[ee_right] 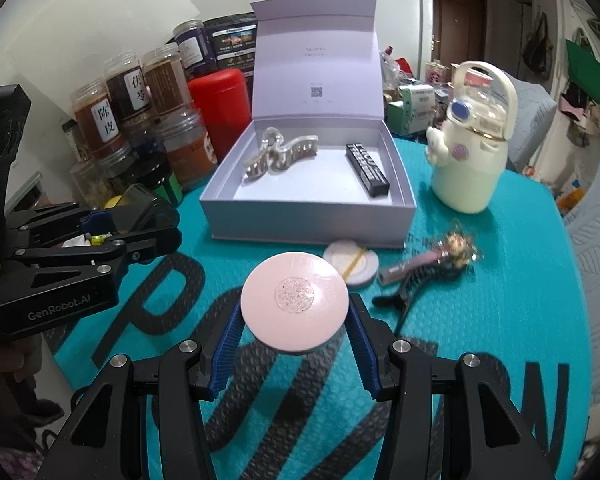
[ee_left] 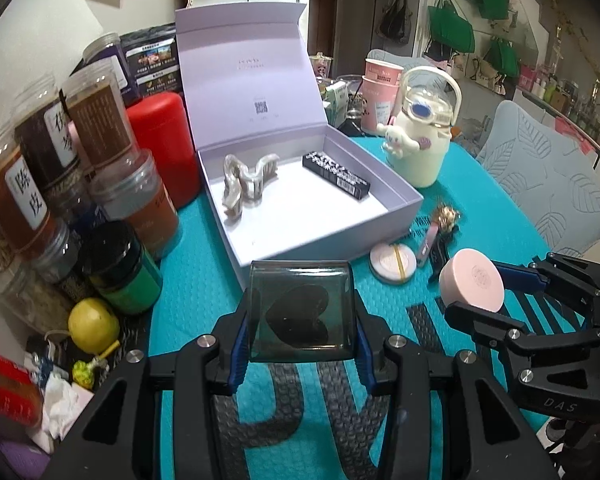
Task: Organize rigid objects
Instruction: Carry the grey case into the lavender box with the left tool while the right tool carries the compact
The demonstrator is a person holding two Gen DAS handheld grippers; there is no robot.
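Since each hand-held gripper clamps a smooth case above the bench, left hand-held gripper [ee_left: 300, 316] the tinted square case [ee_left: 302, 314], right hand-held gripper [ee_right: 294, 310] the pink round compact [ee_right: 295, 307], either may slip before reaching the lilac box [ee_right: 308, 216]; pad contact looks slight, apparently.

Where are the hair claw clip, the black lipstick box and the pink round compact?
hair claw clip [ee_left: 247, 179], left wrist view, on its curved middle.
black lipstick box [ee_right: 367, 169], right wrist view, on its top face.
pink round compact [ee_right: 294, 300], right wrist view, on its lid centre.
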